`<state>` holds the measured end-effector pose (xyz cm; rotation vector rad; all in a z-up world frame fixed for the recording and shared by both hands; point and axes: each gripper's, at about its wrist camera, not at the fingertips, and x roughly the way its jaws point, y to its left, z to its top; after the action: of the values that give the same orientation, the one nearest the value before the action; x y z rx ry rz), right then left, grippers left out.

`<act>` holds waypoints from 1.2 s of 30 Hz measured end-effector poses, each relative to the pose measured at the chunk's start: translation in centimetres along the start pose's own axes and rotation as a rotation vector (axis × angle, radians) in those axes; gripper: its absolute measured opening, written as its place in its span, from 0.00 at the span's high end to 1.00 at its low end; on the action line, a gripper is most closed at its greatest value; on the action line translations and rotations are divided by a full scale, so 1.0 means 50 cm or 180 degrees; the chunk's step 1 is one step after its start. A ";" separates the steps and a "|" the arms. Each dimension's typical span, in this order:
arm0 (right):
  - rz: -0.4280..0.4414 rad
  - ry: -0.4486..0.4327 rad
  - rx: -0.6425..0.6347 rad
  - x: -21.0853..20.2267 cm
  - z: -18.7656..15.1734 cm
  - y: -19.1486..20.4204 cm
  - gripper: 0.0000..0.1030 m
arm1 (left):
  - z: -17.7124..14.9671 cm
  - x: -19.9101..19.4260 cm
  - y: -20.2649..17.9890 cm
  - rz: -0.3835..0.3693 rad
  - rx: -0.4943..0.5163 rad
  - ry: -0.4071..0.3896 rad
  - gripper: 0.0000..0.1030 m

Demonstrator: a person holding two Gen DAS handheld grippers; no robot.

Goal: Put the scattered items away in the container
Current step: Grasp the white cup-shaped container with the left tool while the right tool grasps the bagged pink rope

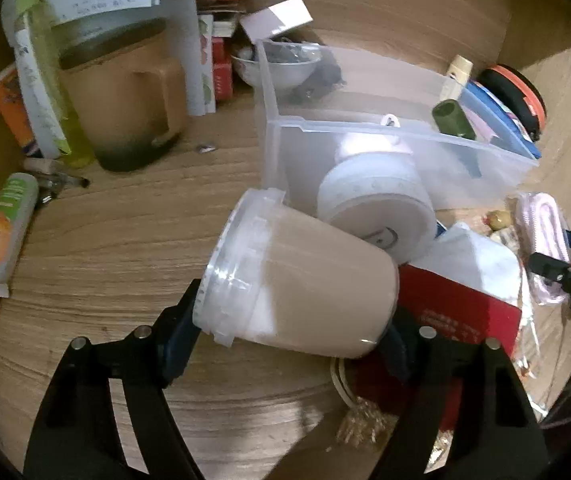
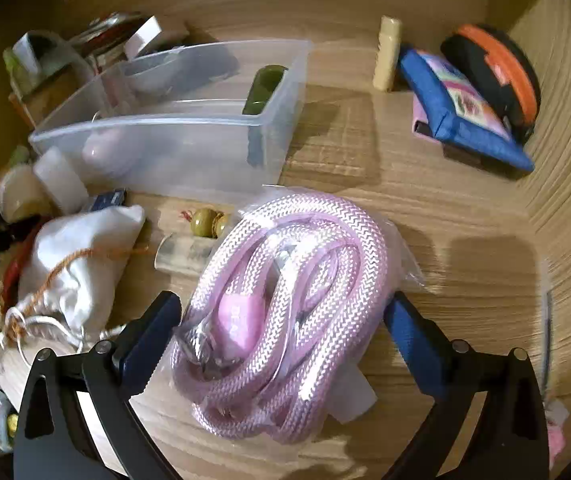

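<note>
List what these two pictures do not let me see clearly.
- Left view: the jar hides the left gripper pads' contact.
- Left view: the bin walls blur its contents.
- Right view: the bag hides the rope ends; whether the right gripper touches it is unclear.

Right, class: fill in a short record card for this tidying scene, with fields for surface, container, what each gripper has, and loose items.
surface: wooden tabletop
container: clear plastic bin, green cylinder inside
left gripper: closed on a lidded tub of beige contents, lying on its side
right gripper: open around a bagged pink cord, pads not pressing
loose items: white drawstring pouch, blue pouch, orange-and-black case
</note>
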<state>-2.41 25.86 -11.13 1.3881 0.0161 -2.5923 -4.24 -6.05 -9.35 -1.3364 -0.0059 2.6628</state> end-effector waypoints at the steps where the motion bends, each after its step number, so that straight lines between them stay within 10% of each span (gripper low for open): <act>1: 0.0055 0.0025 0.0068 0.006 0.003 -0.006 0.06 | -0.001 0.000 -0.001 0.0026 -0.0005 -0.0011 0.26; 12: 0.0077 -0.0074 0.0143 0.002 0.011 -0.028 0.37 | -0.003 -0.019 0.014 0.0284 -0.0138 -0.0238 0.27; 19: 0.0073 -0.0179 0.0013 -0.020 0.017 -0.029 0.77 | 0.000 -0.036 0.018 0.0326 -0.0196 -0.0327 0.29; 36: 0.0147 -0.0503 0.0154 -0.084 0.031 -0.046 0.80 | 0.016 -0.086 0.013 0.0286 -0.0213 -0.0538 0.34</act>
<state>-1.86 28.67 -7.00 1.1797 -0.1017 -2.6720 -2.44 -7.25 -5.51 -1.1515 -0.0573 2.8673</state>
